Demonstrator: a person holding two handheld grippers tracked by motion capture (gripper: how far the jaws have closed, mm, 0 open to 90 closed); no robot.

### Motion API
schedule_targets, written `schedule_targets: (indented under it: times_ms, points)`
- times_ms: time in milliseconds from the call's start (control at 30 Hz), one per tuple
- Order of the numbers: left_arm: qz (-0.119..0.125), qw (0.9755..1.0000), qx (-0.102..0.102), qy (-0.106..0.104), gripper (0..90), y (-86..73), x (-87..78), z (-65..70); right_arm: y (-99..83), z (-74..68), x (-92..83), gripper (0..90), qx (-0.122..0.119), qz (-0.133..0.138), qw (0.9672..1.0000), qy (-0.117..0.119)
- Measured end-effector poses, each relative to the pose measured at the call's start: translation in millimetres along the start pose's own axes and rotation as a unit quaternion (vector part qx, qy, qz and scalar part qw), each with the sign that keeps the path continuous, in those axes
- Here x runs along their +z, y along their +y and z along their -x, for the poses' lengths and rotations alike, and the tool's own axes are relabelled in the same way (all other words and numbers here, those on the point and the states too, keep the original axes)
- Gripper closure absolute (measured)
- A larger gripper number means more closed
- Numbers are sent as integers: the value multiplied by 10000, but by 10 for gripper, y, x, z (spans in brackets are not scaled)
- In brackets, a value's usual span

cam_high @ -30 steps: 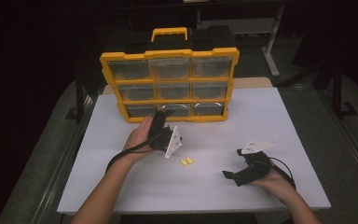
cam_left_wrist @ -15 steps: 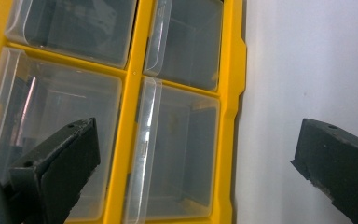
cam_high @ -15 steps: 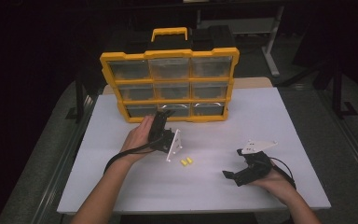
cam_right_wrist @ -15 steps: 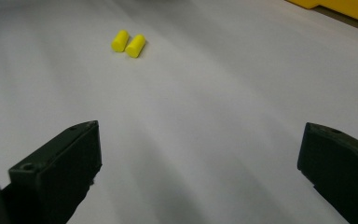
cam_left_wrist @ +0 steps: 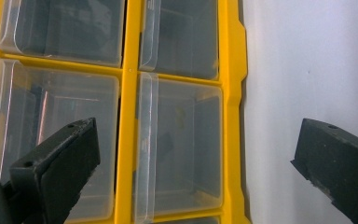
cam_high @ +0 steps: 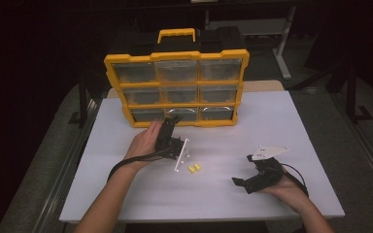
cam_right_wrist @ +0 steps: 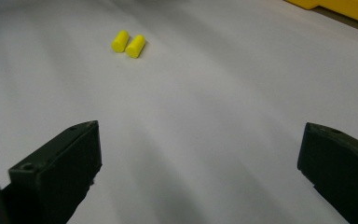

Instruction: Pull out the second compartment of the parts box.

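No writing is readable. The left tool (cam_high: 174, 121) is spread wide at the organizer (cam_high: 177, 87), holding nothing; the right tool (cam_high: 245, 177) is also wide and empty, with the earplugs (cam_right_wrist: 128, 43) at 11 o'clock from it.

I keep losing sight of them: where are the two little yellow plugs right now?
The yellow plugs lie side by side on the white table, between the two grippers and in front of the yellow drawer box, nearer the left gripper.

Drawer organizer (cam_high: 176, 87) stands at table's (cam_high: 296, 126) back; two earplugs (cam_high: 194, 168) lie before it.
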State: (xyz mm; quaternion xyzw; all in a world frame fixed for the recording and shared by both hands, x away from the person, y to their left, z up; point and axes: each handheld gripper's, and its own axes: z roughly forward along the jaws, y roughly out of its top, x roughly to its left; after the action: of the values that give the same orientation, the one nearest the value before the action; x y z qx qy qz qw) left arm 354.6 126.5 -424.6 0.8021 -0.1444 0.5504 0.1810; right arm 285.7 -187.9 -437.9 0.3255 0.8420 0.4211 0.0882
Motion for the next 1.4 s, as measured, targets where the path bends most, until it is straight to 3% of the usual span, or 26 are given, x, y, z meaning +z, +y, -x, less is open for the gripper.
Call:
schedule_targets:
  times_ms: [333,1400]
  points:
    - [-23,9999,62,101,0,-17,-1,-21,-1,2,2,0,-7,-1,10000,0]
    - [-63,9988,191,448,0,0,9,-300,2,8,2,0,19,21,10000,-9]
